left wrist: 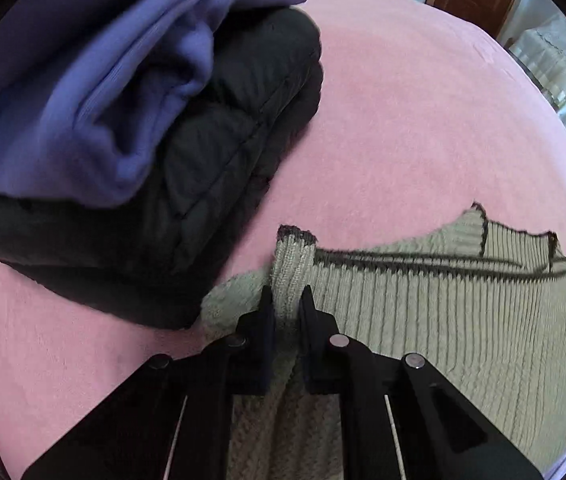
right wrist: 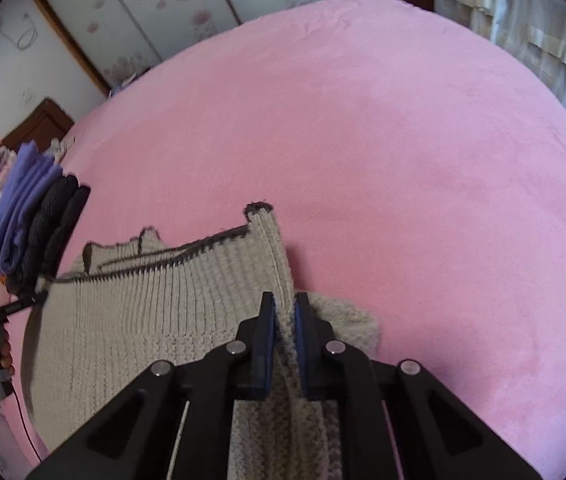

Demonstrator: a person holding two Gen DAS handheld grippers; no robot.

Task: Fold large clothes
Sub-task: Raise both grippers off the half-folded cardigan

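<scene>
Fingers of the left gripper (left wrist: 287,294) are pinched tight on a fold of the beige ribbed sweater (left wrist: 423,320), near its dark-trimmed cuff; the right gripper (right wrist: 282,300) is likewise clamped on the sweater's opposite edge. Between them the knit lies spread on the pink bed cover (right wrist: 403,160). Just beside the left gripper sits a folded black jacket (left wrist: 211,168) with a folded purple garment (left wrist: 95,92) stacked on top.

You have a pink bed (right wrist: 403,140) carrying a beige ribbed sweater (left wrist: 423,320); just beside it lies a folded black jacket (left wrist: 203,168).
</scene>
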